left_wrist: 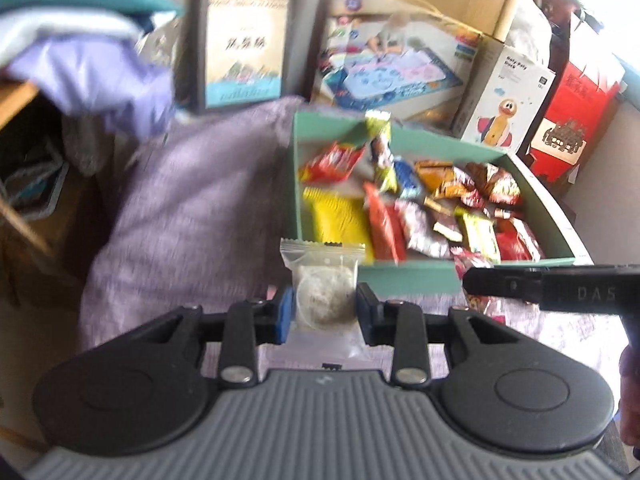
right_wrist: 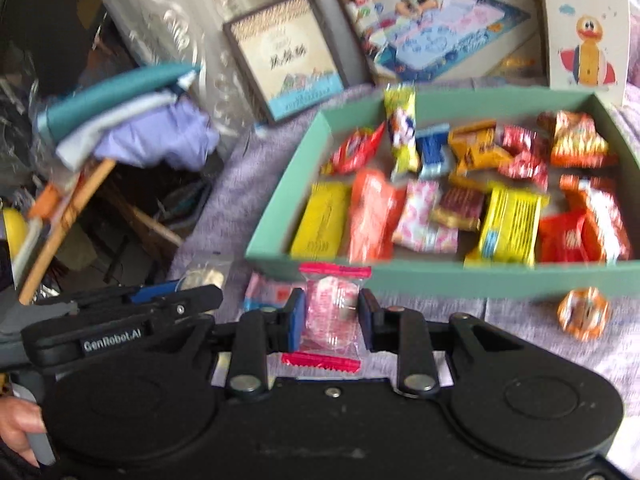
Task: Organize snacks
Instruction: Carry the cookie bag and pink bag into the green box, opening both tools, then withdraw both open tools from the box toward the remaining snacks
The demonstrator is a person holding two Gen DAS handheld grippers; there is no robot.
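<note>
Left wrist: left gripper (left_wrist: 325,312) pinches clear-wrapped round pastry (left_wrist: 325,298); right gripper (right_wrist: 329,320) clamps pink-wrapped candy (right_wrist: 331,310); both light, crinkly, probably crushable, so grip mid-packet.

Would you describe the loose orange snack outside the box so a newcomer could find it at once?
Start at the green box full of snacks on the purple cloth. Just outside its near wall, towards the right-hand end, lies a small orange six-sided packet. Its six-sided outline sets it apart from the flat packets beside the box, and it lies alone on the cloth.
</note>
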